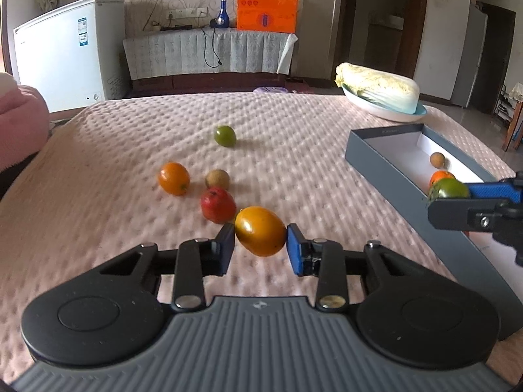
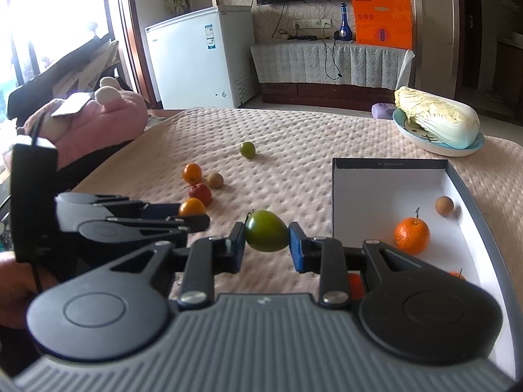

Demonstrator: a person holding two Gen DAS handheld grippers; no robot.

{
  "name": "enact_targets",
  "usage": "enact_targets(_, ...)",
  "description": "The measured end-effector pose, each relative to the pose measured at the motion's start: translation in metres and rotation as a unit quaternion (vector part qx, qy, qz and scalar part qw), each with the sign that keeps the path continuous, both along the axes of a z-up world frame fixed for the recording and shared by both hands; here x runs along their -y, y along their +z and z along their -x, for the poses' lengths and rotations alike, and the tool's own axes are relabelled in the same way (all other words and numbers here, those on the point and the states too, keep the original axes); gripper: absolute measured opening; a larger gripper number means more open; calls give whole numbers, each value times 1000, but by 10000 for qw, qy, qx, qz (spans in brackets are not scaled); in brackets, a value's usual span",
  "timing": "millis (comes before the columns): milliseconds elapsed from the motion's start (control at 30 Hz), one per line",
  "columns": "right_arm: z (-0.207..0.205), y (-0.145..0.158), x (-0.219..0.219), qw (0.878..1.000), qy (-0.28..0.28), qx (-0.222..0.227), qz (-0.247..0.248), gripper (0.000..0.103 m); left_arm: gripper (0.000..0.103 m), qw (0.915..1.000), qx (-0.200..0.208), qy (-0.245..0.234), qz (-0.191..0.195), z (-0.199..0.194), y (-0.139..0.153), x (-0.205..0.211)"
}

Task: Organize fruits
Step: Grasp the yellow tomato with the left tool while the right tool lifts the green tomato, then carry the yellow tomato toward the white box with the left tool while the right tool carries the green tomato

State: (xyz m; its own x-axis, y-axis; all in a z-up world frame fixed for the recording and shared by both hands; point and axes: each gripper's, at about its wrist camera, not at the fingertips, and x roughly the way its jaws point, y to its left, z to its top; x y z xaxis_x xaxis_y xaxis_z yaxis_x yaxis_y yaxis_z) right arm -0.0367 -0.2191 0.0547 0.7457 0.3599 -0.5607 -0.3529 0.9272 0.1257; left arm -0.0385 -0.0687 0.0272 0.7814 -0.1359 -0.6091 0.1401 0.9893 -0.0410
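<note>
At one o'clock from the right tongs, which clamp a green fruit, sits the open box on the bed; that hand is nearer. The left tongs pinch a yellow-orange fruit, long axis crosswise, the box at two o'clock.
</note>
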Motion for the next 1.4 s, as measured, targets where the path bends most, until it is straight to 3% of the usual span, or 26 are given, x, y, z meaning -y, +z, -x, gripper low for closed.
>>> enact_targets(700, -3, -6, -26, 9995, 282, -76, 84, 32, 40, 9993, 287, 230, -64, 12, 19, -32)
enact_targets(1400, 16, 5, -1, 9997, 214, 65, 40, 31, 40, 9989, 368, 281, -119, 10, 22, -21)
